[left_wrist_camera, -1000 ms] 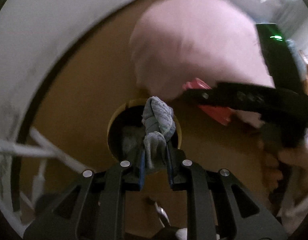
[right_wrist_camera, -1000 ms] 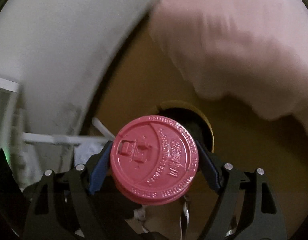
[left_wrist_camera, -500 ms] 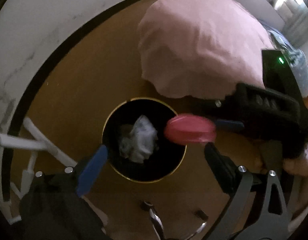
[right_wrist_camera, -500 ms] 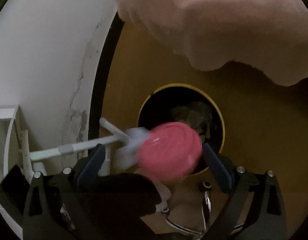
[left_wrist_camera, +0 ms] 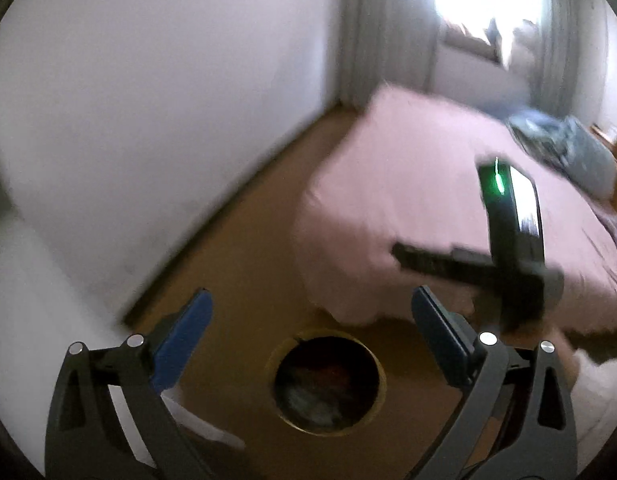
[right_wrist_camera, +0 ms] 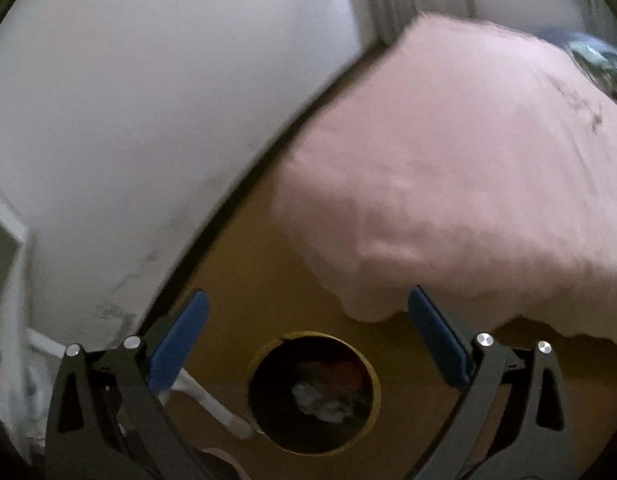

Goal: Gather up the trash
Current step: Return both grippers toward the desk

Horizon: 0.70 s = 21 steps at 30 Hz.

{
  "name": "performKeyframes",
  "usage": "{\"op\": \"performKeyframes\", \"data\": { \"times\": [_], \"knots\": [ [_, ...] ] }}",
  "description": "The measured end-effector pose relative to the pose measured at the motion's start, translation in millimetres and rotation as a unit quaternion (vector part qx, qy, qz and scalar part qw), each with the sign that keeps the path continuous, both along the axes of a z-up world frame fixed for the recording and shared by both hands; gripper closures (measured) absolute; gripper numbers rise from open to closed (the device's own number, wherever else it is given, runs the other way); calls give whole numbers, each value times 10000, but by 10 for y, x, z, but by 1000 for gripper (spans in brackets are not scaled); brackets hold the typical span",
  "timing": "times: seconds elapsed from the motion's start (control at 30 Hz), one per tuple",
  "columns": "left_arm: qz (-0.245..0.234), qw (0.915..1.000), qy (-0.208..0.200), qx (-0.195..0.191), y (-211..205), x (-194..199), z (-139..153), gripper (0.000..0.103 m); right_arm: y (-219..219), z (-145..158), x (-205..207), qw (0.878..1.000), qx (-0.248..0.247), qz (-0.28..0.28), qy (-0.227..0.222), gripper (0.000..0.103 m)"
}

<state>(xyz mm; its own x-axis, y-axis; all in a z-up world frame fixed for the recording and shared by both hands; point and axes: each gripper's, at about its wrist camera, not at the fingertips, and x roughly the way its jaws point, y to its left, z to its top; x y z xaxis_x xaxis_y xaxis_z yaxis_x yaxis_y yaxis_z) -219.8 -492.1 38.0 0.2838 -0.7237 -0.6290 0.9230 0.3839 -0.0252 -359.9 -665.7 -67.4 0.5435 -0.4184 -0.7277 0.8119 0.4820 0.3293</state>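
Now both grippers are hanging above the round trash bin [right_wrist_camera: 314,392], a dark can with a yellowish rim standing on the brown floor [left_wrist_camera: 244,248] near the corner of a bed with a pink cover [right_wrist_camera: 468,184]. The left gripper [left_wrist_camera: 308,332] is standing with its blue-padded fingers [left_wrist_camera: 180,340] spread wide and nothing between them; the right gripper [right_wrist_camera: 306,332] is likewise released and empty, and in the left wrist view its dark body is showing in front of the bed. Inside the bin, the trash is lying at the bottom: a pale crumpled wad [right_wrist_camera: 320,400] and something reddish [right_wrist_camera: 348,372] beside it, too dim and blurred to name with certainty. By the look of it, the dropping step is finishing and the person is looking for more litter. The next move is calling for both empty grippers to be carried away from the bin toward whatever litter remains, none of which is showing in these views; the grey-blue bundle [left_wrist_camera: 564,148] far up the bed is too blurred to judge.
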Motion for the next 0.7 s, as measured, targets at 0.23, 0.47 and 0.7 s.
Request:
{"op": "performKeyframes", "data": {
  "times": [0.23,0.47,0.7],
  "knots": [
    [2156,9751,-348,-375,1774,962,651,7,1002,768,775,9884,-990,1118,-265,7],
    [4653,8844,-218,286,3783,1767,465,7,2233,1238,1876,9480,-1463,2811,-300,7],
    [5353,8410,153,769,4973,2240,189,7,3492,1430,2761,8816,-1389,4492,-419,7]
  ]
}}
